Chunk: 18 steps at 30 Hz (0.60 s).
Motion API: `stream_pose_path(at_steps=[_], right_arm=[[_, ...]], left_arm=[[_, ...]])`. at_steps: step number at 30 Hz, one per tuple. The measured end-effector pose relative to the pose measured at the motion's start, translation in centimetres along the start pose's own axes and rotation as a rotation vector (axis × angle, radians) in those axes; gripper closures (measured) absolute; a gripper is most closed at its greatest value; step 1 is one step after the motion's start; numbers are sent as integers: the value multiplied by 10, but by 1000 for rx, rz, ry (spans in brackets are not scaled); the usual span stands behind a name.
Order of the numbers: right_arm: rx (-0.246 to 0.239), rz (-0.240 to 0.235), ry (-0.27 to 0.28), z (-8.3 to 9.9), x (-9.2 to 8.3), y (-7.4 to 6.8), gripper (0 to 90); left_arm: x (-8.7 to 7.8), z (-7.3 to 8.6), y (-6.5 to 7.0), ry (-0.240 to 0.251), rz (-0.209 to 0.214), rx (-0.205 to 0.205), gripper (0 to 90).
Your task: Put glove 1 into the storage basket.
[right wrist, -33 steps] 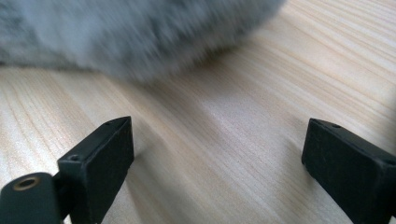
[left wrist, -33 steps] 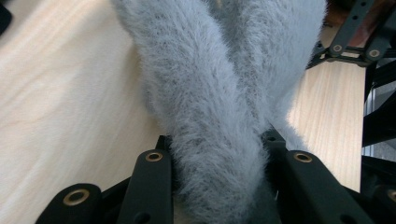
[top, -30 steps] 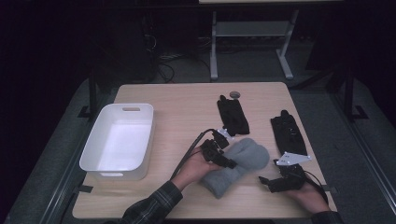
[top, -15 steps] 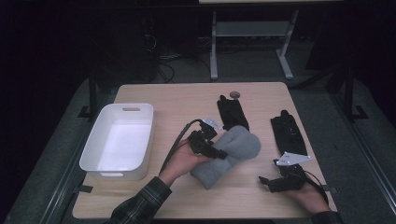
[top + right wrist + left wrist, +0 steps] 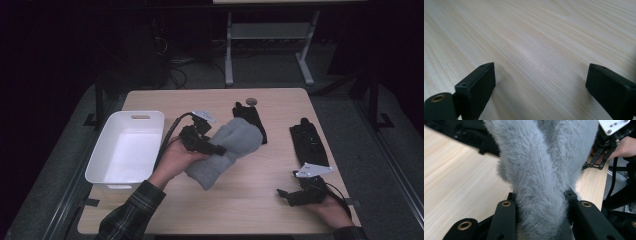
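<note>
Handling the fluffy grey mitten [image 5: 227, 150] should be easy on weight and awkward on shape: it looks light, soft and floppy, with a thick pile that squashes under pressure and sags wherever it is not supported. Nothing about it seems fragile or slippery, since the fur gives the pads something to bite into. Taking it around a narrow bunched part looks the sensible hold, because a pinch on loose pile alone could slide off.

In the high view the left gripper [image 5: 212, 148] has it clamped near the middle, over the wooden table [image 5: 250, 200], just right of the white tub [image 5: 125, 150], with the lower end drooping toward the tabletop. In the left gripper view the jaws stand partly closed, pressed into the mitten [image 5: 541, 182] from both sides so the fur bulges between them. Judging by that squeeze the grip looks firm enough to carry it.

The right gripper [image 5: 292, 196] rests on the table near the front right corner, well apart from the mitten, its jaws spread wide with nothing between them but bare wood [image 5: 536, 50]. Two black gloves [image 5: 307, 142] lie farther back on the right, one of them partly under the mitten's far end
</note>
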State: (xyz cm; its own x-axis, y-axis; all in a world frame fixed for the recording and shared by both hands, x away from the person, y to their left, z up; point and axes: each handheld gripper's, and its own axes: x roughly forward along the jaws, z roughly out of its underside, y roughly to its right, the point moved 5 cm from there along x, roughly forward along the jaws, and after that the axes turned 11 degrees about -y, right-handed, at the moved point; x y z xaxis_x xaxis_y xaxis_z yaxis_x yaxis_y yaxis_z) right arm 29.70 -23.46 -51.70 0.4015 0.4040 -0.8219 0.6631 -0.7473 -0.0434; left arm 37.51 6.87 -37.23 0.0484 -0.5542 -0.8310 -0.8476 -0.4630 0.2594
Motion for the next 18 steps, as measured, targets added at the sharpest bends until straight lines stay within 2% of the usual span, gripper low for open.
stream_pose_path(at_steps=[9, 18], right_arm=[[-2, 1, 1, 0, 0, 0, 89], [-1, 1, 1, 0, 0, 0, 88]], left_arm=[[-38, 10, -19, 32, -42, -41, 648], [-73, 29, -37, 62, -101, -87, 648]])
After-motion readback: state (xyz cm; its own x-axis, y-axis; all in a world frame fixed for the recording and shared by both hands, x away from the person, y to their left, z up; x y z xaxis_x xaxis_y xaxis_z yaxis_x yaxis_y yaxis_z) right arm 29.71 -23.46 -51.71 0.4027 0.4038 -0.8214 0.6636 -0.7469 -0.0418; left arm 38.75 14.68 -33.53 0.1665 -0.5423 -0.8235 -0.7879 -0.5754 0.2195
